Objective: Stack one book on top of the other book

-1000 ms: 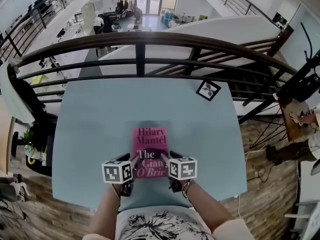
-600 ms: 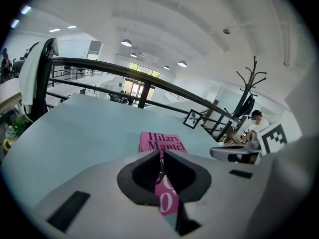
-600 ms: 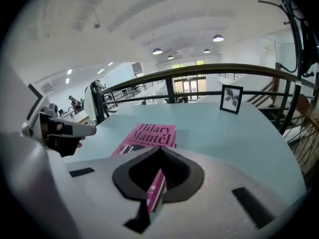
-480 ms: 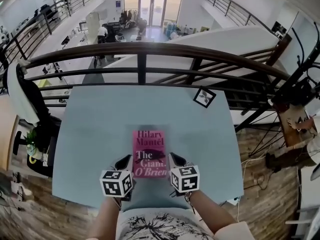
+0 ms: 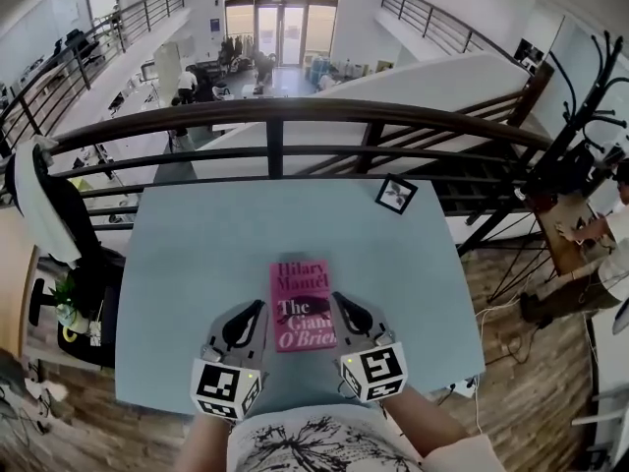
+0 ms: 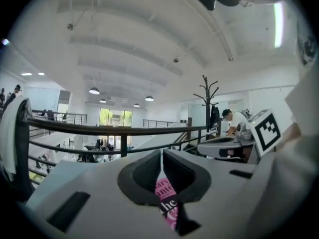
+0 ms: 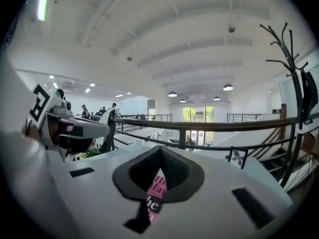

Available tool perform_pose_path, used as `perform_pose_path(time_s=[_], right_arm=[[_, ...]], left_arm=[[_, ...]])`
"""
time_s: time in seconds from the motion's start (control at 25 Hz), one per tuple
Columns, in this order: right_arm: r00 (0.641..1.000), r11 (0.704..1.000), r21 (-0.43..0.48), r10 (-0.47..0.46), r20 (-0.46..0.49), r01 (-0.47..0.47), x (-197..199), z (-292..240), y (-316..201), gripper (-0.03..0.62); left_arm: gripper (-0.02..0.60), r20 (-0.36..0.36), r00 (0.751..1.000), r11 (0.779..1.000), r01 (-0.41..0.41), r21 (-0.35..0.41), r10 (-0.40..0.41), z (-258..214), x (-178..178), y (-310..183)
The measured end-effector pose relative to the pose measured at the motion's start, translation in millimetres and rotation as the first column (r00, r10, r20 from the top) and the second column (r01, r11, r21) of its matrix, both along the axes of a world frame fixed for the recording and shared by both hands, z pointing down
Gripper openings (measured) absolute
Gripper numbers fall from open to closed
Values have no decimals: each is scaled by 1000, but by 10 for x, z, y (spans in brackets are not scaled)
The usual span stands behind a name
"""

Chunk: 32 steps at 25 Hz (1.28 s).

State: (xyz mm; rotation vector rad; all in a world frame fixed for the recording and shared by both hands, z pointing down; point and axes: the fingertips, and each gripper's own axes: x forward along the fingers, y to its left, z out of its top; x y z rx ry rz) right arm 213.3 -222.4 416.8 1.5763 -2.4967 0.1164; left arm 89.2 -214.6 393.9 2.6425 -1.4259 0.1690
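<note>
A pink book [image 5: 303,303] lies flat on the pale blue table [image 5: 187,254], cover up. Only this one cover shows; I cannot tell whether another book lies under it. My left gripper [image 5: 254,309] hovers above the book's near left corner, shut and empty. My right gripper [image 5: 340,301] hovers above the near right corner, also shut and empty. In the left gripper view the jaws [image 6: 162,156] meet, with a strip of the book [image 6: 167,203] showing below them. The right gripper view shows the same: closed jaws [image 7: 160,152] over a sliver of the book [image 7: 155,193].
A small framed picture [image 5: 395,194] stands at the table's far right corner. A dark railing [image 5: 275,116] runs just behind the table's far edge, with a drop beyond. A coat rack [image 5: 580,106] stands to the right.
Both grippers have risen from the table beside the book's near corners and their jaws have closed. The book has stayed where it lay.
</note>
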Motion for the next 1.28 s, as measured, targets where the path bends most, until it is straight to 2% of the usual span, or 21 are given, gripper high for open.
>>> perform_pose_path(time_s=[0.16,0.32,0.64,1.28], right_arm=[[1000,990,141,-12,-22,14,-153,-380,108,-8],[1000,978,208,-16,-8,18,-211,-595,181,-8],[998,984,178,17,54,-27,-197,-571,117,-9],[1000,985,172,18,21,-22,-246,-535,87,-9]], left_arm=[[18,1,1000,992,3,123,-4,-384,-181,84],[15,-20,1000,985,13,169,-10,-544,-326,113],[11,-13,1000,981,-9,193,12,-580,-379,87],[11,-52,998,988,-13,154,21,-574,-406,22]])
